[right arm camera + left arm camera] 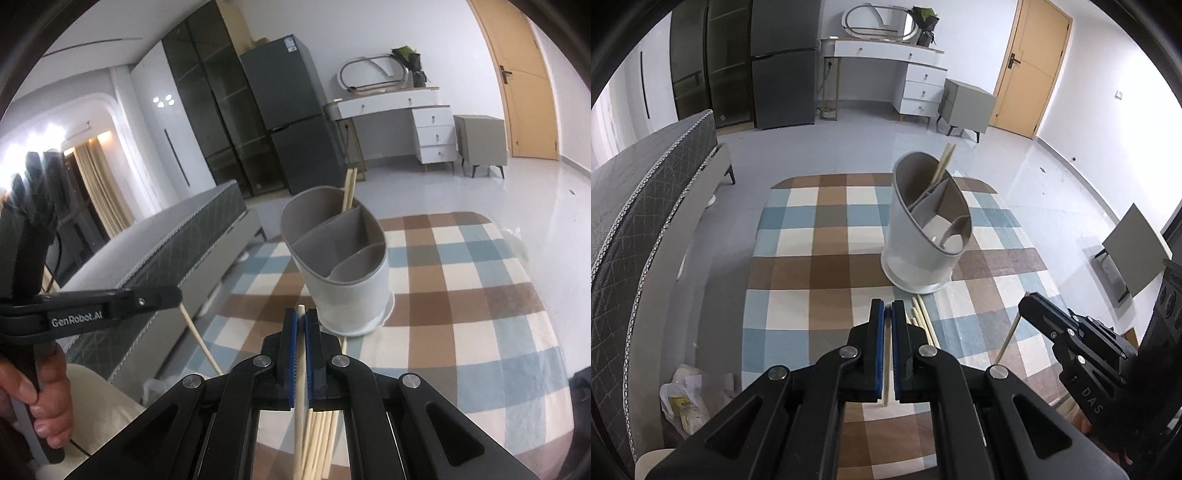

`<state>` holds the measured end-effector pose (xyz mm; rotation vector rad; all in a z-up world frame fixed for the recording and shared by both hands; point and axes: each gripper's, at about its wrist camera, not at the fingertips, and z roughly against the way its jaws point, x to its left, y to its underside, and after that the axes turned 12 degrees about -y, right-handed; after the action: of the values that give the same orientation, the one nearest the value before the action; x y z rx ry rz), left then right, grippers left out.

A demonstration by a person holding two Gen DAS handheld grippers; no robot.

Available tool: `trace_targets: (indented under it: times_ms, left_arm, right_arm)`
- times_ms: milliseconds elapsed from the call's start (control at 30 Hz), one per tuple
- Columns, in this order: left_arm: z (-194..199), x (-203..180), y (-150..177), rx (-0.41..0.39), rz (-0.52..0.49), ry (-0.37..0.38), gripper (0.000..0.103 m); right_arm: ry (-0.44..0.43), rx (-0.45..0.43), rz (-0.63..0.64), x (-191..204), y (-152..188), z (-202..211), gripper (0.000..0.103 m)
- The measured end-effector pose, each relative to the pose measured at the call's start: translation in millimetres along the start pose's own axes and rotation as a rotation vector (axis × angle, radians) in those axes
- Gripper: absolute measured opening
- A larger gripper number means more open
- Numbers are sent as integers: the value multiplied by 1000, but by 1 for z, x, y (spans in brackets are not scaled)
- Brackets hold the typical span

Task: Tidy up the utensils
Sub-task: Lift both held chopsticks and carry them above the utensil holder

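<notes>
Each gripper pinches one chopstick between nearly closed jaws: left gripper [888, 306] and right gripper [301, 317], both above the checked counter [798, 258]. Chopsticks are judged light, stiff and smooth — prone to swivel, so a grip near mid-length suits them. The three-compartment holder [923, 254] stands upright ahead, with two chopsticks [943, 162] leaning in its far compartment. A loose bundle [921, 317] lies just before its base — about four, count uncertain.
</notes>
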<state>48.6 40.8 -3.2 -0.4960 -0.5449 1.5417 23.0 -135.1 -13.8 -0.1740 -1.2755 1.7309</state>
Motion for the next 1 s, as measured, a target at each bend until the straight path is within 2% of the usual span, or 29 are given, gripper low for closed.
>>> trace_targets:
  times_ms: [200,467,667,867,1000]
  left_arm:
    - [7,-11,-9,-2,-19,-5,0]
    - [29,-26,-33,-31,-49,66,0]
    - [44,-29,-71,-68,-39,106,0]
    - [55,-23,-125,-122,-8,153,0]
    - [54,-19,-158,-160,-16,151,0]
  right_arm:
    - [-5,-63,-47,-10,-13,9,3]
    - [-19,-131,-25,-11,-42,26,3]
    - [0,-203,1,-17,-93,36,3]
    - [5,-261,43,-18,-147,36,3]
    - [-1,-298,69,-17,-179,25,3]
